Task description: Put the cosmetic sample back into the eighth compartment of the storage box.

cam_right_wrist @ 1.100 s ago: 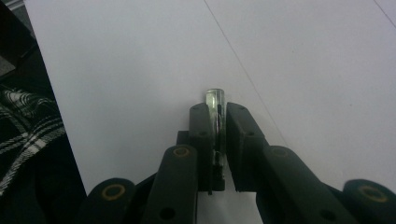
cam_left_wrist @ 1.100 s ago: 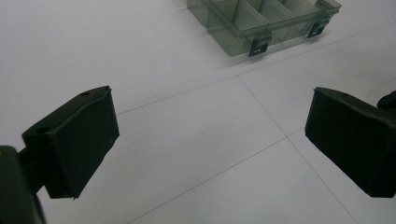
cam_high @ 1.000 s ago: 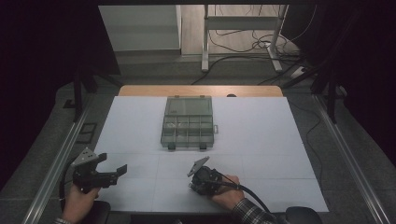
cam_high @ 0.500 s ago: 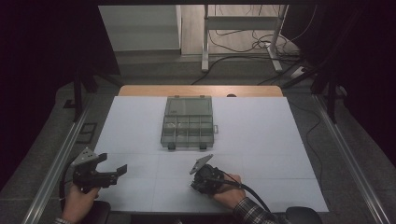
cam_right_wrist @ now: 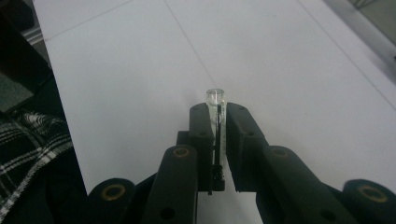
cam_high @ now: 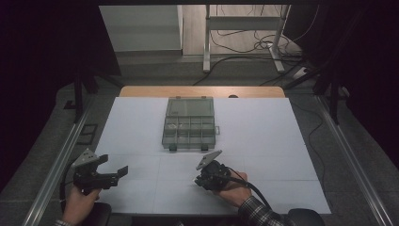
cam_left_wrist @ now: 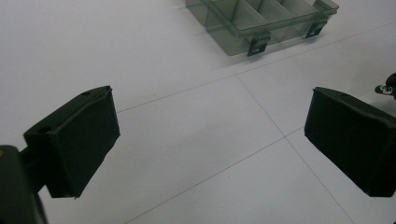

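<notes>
A smoky clear organiser box [cam_high: 189, 123] with several compartments lies shut on the white table top [cam_high: 263, 127], at its far middle; its front latches show in the left gripper view [cam_left_wrist: 261, 18]. My left gripper [cam_high: 113, 165] hovers at the near left, open, nothing between its black pads [cam_left_wrist: 77, 140]. My right gripper [cam_high: 207, 176] is held near the front middle, just in front of the box. Its jaws [cam_right_wrist: 215, 114] are shut on a small clear tube [cam_right_wrist: 215, 98], whose tip sticks out beyond them.
Metal rails [cam_high: 56, 160] run along both sides of the table. A wooden strip [cam_high: 202, 91] borders its far edge. Beyond it stand a desk frame and cables on the floor [cam_high: 244, 47]. A plaid sleeve [cam_high: 256, 212] comes in at the bottom.
My right gripper has edged slightly right and away from the person. The left gripper has kept still.
</notes>
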The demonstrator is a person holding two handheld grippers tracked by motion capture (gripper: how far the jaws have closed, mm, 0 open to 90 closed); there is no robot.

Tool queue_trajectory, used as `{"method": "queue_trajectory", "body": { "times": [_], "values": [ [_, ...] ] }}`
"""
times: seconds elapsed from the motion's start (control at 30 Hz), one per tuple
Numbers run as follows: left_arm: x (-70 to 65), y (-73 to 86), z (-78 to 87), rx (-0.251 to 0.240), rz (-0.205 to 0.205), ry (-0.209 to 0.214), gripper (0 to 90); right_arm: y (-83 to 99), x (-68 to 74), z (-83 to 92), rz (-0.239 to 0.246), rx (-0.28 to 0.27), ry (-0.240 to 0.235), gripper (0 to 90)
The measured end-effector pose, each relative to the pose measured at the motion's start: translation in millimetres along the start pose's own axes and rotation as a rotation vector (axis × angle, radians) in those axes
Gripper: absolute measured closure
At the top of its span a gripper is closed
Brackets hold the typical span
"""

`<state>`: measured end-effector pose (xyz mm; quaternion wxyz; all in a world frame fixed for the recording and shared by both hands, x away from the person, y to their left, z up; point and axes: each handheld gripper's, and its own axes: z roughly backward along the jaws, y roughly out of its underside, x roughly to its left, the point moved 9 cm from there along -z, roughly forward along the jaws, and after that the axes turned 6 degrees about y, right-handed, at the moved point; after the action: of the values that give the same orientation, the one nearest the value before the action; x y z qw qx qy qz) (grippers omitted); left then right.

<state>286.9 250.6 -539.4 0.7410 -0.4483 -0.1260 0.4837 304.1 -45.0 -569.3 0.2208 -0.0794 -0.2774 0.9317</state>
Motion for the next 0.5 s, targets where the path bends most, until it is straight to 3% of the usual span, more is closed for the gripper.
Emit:
{"method": "queue_trajectory", "body": {
  "times": [0.5],
  "values": [
    [0.2, 0.3, -0.8, 0.006, 0.004, 0.002, 3.7, -5.6, -15.8, 7.5, -0.015, -0.044, 0.033, 80.8]
  ]
}}
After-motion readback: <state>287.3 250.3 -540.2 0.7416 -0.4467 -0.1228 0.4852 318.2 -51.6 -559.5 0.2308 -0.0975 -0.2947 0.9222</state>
